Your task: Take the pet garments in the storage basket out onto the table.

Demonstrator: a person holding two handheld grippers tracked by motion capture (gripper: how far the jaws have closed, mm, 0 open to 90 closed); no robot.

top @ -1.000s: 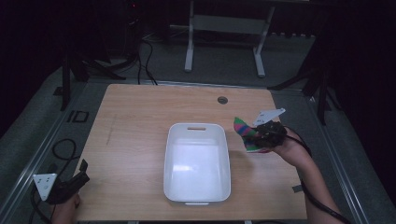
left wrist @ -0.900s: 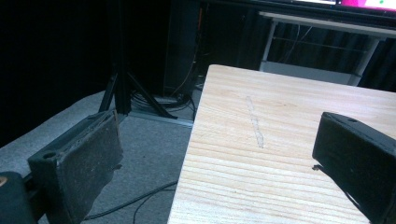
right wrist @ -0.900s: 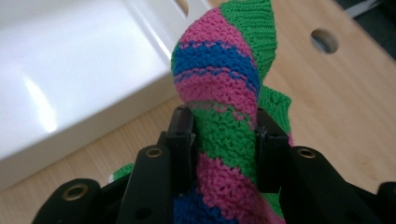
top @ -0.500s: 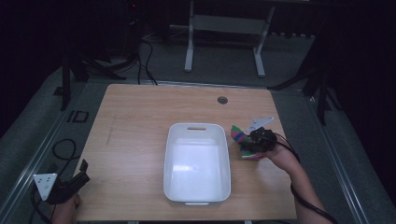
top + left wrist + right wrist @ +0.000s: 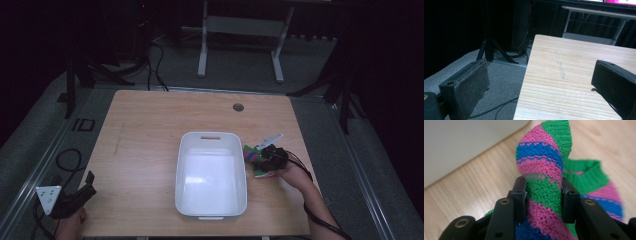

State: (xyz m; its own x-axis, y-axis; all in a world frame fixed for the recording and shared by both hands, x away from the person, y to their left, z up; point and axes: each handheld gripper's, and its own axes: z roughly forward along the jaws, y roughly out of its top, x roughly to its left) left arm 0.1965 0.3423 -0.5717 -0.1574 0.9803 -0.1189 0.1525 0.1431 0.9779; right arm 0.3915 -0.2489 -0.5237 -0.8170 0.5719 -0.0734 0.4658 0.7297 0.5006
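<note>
Beside the empty white bin (image 5: 212,175), right gripper (image 5: 543,192) clenches a striped knit (image 5: 541,167)

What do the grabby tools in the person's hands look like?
Both are black. The left gripper has two flat, blocky jaws with worn dusty pads and a grey three-cornered plate with dots on top. The right gripper has black jaws with brass-coloured screw holes, a pale plate, and a black cable trailing along the forearm.

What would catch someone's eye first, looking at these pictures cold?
The pink, blue and green striped knitted cloth, pinched between the right gripper's jaws just right of the white rectangular plastic tub, stands out most. The tub sits mid-table on the light wooden table, while the left gripper waits open at the near-left corner.
</note>
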